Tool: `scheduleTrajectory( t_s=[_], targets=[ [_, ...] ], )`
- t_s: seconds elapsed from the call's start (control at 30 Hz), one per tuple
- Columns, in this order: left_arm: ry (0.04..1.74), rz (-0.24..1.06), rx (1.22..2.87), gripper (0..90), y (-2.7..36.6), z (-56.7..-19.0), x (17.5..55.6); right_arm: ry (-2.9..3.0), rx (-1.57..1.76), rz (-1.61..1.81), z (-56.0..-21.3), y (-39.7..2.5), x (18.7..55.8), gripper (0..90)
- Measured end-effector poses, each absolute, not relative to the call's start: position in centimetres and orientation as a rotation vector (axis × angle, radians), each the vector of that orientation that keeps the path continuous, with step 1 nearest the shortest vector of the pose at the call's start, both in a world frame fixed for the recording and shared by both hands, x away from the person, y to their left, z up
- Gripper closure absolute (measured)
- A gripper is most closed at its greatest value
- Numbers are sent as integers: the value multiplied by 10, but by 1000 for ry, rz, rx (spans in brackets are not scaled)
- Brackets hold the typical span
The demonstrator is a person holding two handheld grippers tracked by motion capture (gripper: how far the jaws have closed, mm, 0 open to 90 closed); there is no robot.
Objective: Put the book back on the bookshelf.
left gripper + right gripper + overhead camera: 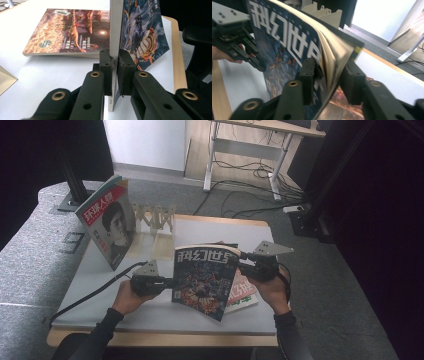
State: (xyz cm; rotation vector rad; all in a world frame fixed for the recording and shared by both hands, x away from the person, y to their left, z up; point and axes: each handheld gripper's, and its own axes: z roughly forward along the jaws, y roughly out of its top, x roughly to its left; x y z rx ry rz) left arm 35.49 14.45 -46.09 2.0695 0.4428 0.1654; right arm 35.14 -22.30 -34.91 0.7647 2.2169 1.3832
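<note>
Black jaws of the left gripper (114, 72) squeeze tight on the spine edge of a blue magazine (202, 280). It stands up off the white table (150, 305). Across from it, the right gripper (328, 80) has its jaws around the magazine's top corner, where the pages fan out. Under it lies another magazine (70, 31), flat on the table. A third magazine (107, 220) stands in a wooden rack (155, 217) at the back.

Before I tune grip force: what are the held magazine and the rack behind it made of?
The magazine looks like thin paper pages under a glossy printed cover: the pages fan and bend between the right gripper jaws. The rack appears to be pale unfinished wood, though light plastic is possible.
</note>
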Motion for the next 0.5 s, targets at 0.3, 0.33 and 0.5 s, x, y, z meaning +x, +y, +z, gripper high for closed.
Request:
scheduleTrajectory(
  t_s=[0.3,0.33,0.5],
  targets=[
    [431,167,2064,837,146,-462,353,2249,834,1402,-368,-231,358,335],
    [429,168,2065,837,146,-462,352,2257,848,1418,-370,-231,360,320],
    [419,175,2068,837,147,-461,351,2304,853,1477,-379,-227,367,307]
  ],
)
